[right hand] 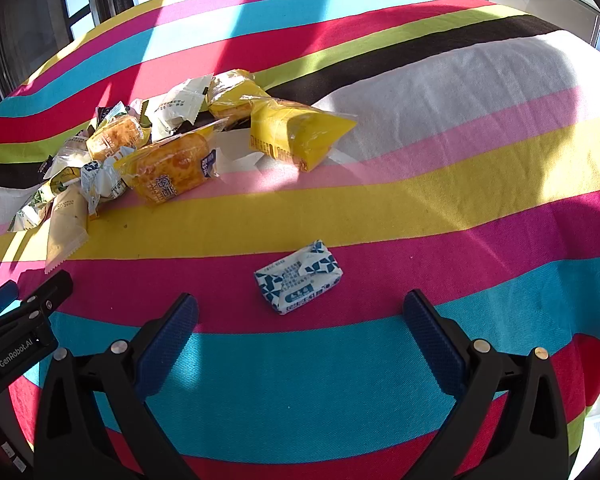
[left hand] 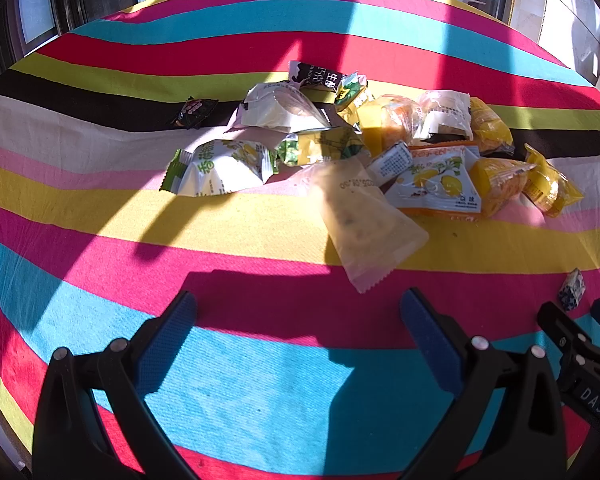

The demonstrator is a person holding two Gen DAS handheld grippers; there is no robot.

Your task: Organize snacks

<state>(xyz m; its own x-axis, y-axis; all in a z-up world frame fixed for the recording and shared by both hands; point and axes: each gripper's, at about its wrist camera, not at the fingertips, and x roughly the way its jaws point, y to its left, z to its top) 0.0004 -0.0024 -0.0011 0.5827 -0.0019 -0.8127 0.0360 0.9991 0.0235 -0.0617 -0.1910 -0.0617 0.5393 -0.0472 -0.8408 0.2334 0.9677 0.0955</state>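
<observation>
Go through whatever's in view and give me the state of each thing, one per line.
Left gripper: open, empty, above the cloth.
Right gripper: open, empty.
Blue-and-white packet: sealed, lying alone, apart from the pile.
Snack pile: wrapped packets heaped, overlapping.
Translucent pouch: sealed, flat at pile's near edge.
Striped tablecloth: spread, partly sunlit.

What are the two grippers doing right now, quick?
Left gripper: open, holding nothing.
Right gripper: open, holding nothing; a small blue-and-white packet lies just ahead of it.

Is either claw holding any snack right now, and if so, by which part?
Nothing is held. The left claw and right claw are both open and empty above the striped cloth.
</observation>
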